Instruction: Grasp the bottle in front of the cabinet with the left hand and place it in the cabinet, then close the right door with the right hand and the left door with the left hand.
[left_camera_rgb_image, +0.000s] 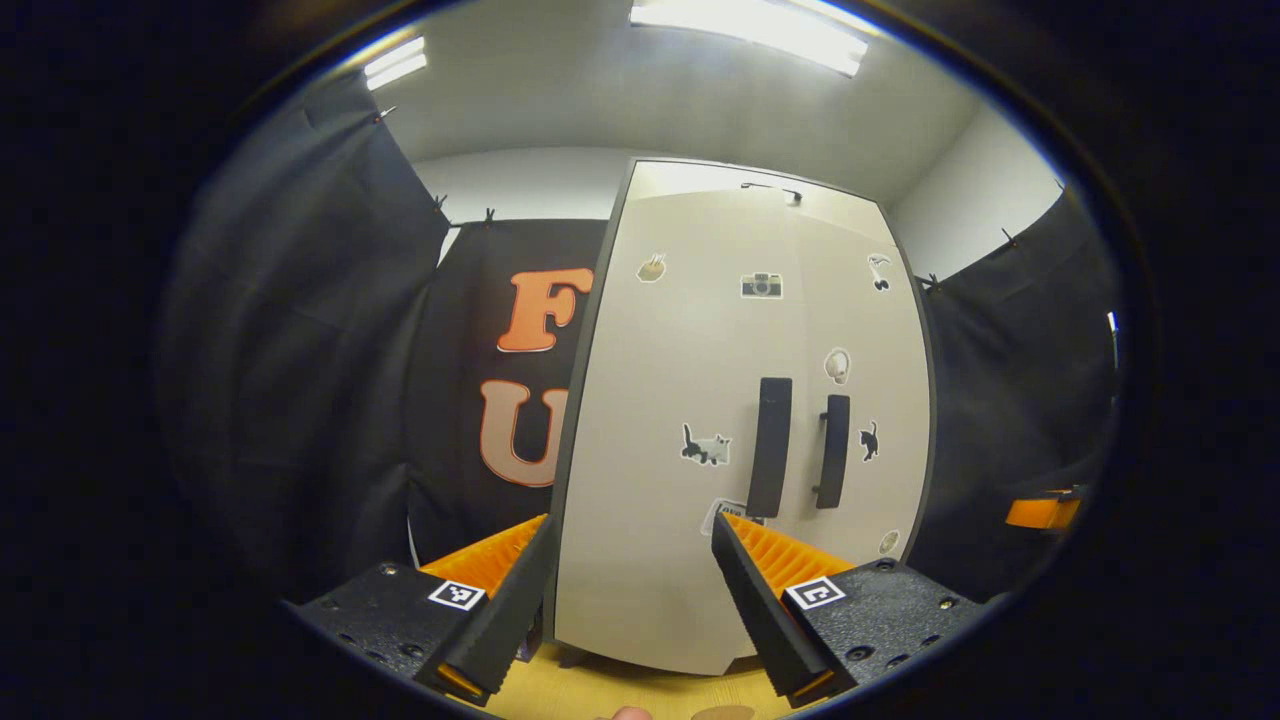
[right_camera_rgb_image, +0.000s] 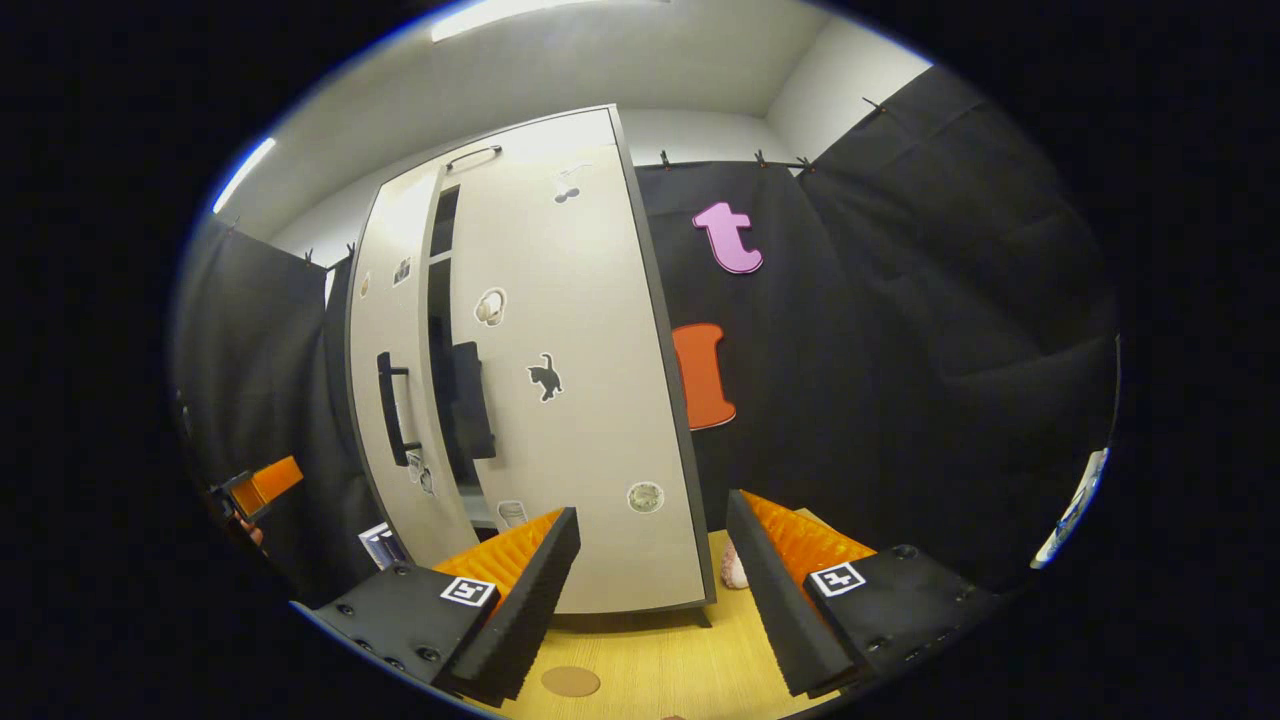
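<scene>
Both grippers hold nothing: the left gripper (left_camera_rgb_image: 635, 600) has its fingers spread wide before the cabinet (left_camera_rgb_image: 745, 420), and the right gripper (right_camera_rgb_image: 650, 600) is equally agape. Seen from the right gripper view, the right door (right_camera_rgb_image: 570, 380) sits nearly shut while the left door (right_camera_rgb_image: 395, 390) stands ajar, with a dark gap between them. Whether the bottle is inside cannot be told.

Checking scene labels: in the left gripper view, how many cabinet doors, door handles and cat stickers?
Cabinet doors: 2
Door handles: 2
Cat stickers: 2
Total: 6
</scene>
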